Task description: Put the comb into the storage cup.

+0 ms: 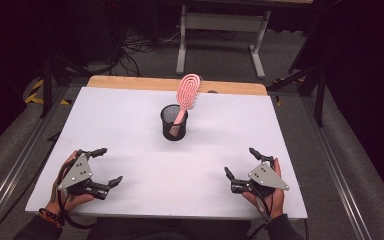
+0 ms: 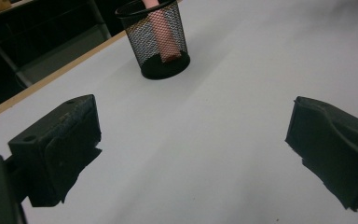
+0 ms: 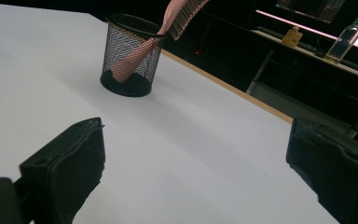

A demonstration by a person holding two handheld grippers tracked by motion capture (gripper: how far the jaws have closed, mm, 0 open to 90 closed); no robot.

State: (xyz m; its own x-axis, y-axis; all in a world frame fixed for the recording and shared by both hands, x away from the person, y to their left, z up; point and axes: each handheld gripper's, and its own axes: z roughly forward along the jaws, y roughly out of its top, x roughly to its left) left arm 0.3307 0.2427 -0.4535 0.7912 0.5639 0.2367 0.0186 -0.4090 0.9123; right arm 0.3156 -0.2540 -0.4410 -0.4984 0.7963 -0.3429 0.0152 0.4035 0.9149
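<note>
While both grippers, left (image 1: 104, 166) and right (image 1: 241, 161), rest wide open and empty, pink hairbrush (image 1: 187, 94) leans in mesh cup (image 1: 174, 122) mid-surface (image 1: 130, 120); risk: a careless pull tips the light cup.

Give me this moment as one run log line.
left tongs: open, empty | right tongs: open, empty | pink hairbrush: handle down in mesh cup

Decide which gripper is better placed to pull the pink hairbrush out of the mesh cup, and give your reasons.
Probably the right gripper. The pink hairbrush leans toward the right side of the black mesh cup. Both grippers sit open and about equally far away; the left gripper would reach across the cup.
</note>
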